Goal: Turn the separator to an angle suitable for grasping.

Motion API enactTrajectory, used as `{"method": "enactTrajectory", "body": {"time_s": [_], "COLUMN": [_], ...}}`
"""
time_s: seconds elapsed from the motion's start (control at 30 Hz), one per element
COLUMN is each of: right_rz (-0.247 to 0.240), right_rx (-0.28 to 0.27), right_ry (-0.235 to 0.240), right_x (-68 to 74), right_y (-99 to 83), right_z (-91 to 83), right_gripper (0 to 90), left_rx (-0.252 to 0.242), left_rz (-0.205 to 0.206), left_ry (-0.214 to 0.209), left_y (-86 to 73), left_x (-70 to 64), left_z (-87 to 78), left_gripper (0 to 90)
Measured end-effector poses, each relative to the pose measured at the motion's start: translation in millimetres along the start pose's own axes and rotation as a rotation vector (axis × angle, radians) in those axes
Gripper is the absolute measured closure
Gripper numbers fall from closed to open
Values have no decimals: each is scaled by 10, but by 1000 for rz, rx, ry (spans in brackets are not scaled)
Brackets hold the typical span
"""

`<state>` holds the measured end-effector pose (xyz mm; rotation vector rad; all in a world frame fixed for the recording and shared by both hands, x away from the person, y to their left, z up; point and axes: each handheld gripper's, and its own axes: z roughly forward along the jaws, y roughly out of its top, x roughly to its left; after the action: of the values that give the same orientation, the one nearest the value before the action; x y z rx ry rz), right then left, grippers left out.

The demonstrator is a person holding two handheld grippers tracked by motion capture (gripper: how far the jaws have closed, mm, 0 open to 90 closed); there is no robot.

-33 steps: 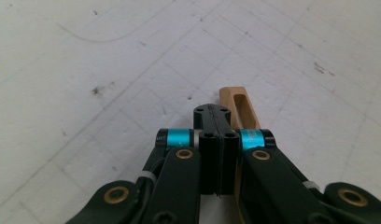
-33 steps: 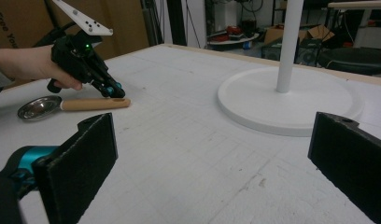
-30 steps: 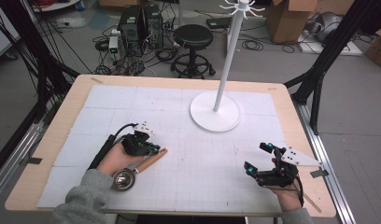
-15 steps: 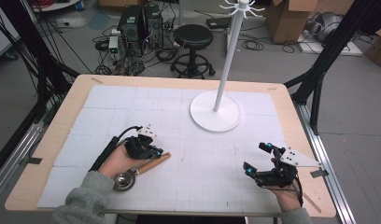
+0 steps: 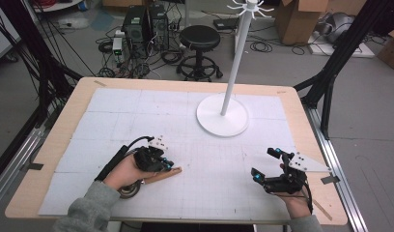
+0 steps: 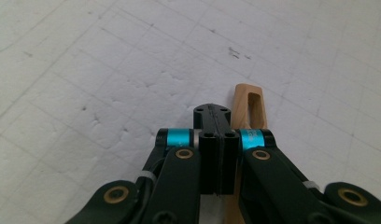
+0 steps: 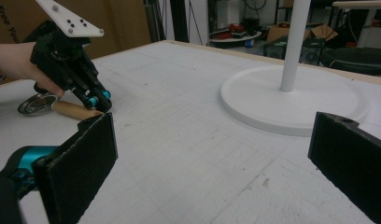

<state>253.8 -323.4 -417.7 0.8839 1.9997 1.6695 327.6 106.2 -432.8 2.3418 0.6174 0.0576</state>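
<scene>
Table (image 5: 79, 104): pale wood board, rounded corners, topped with white gridded mat (image 5: 137, 111) — matte, scuffed, dark specks visible in the left gripper view.

Stand (image 5: 223, 116): white, flat round disc base, thin straight pole. Hook crown on top is partly cut off by the frame edge in the high view; in the right gripper view the pole runs out of frame.

Right gripper (image 5: 267, 163): black, cyan accents, grey three-cornered plate. Jaws wide apart, nothing between them. Flat rectangular pads (image 7: 93, 140) look rubbery and coarse. Sits near the table's front right, well apart from the tool.

Left gripper (image 5: 167, 164): black links, brass pivots, cyan sleeves. Jaws pressed together, tips down at the mat, just beside the handle; nothing between them.

Tool (image 5: 154, 176): lies flat on the mat at front left, under the left hand (image 5: 122, 171). Handle is light wood, rounded, with an elongated slot in its end (image 6: 254, 105). Other end carries a shiny metal disc (image 7: 37, 103); mostly hidden by the hand in the high view, so exact type hard to call.
</scene>
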Motion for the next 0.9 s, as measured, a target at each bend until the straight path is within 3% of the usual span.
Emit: {"method": "enactTrajectory", "body": {"time_s": [0.1, 0.53, 0.67, 0.9], "right_rz": [-1, -1, -4, -2], "right_rx": [-6, -5, -5, -7], "right_ry": [1, 2, 2, 4], "right_x": [7, -4, -5, -13], "right_y": [6, 2, 2, 2], "right_z": [-2, -7, -3, 1], "right_gripper": [6, 6, 6, 6], "left_rx": [5, 18, 21, 12], "left_rz": [-24, 44, 74, 84], "left_ry": [-36, -71, -64, -56], "left_y": [6, 11, 11, 14], "left_x": [-11, -103, -150, -147], "left_z": [11, 27, 28, 26], "left_gripper": [897, 897, 897, 896]}}
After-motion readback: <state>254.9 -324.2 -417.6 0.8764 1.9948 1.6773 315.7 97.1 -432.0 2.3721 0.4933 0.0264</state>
